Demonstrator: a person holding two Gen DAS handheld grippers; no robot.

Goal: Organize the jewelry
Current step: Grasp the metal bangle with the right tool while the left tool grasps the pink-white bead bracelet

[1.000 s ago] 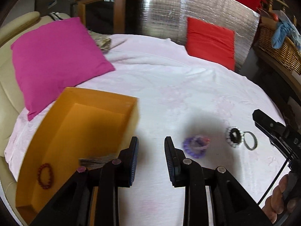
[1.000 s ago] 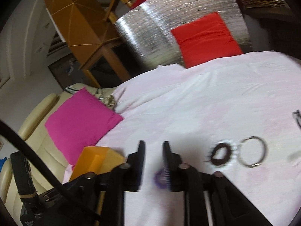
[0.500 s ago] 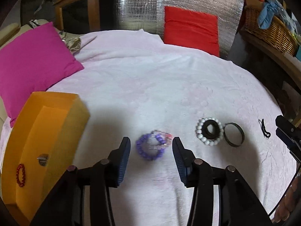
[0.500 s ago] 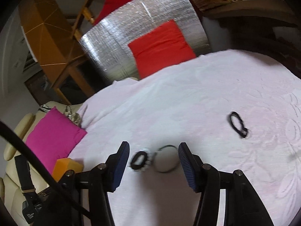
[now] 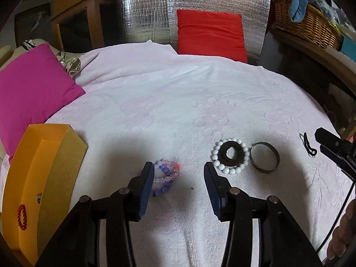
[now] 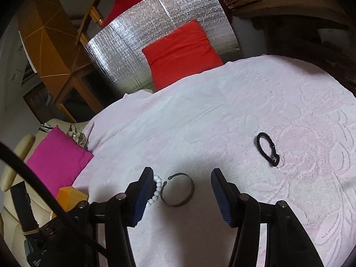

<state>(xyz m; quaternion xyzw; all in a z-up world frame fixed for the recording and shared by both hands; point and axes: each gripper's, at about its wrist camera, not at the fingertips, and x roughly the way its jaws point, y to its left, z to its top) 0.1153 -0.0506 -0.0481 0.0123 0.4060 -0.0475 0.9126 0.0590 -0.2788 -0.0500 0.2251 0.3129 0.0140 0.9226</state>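
Glossy round purple beads (image 5: pixel 164 179), smooth metal cuff (image 6: pixel 177 189) on plush pink cloth (image 5: pixel 189 102)

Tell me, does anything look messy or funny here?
Nothing looks broken or spilled. One odd bit: a dark ring lies inside the white bead bracelet, and the purple and pink bead bracelets lie heaped together on the pink cloth.

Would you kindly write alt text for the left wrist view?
The open left gripper hovers over a purple and pink bead bracelet on a pale pink cloth. To its right lie a white bead bracelet and a metal bangle; an orange box sits left.
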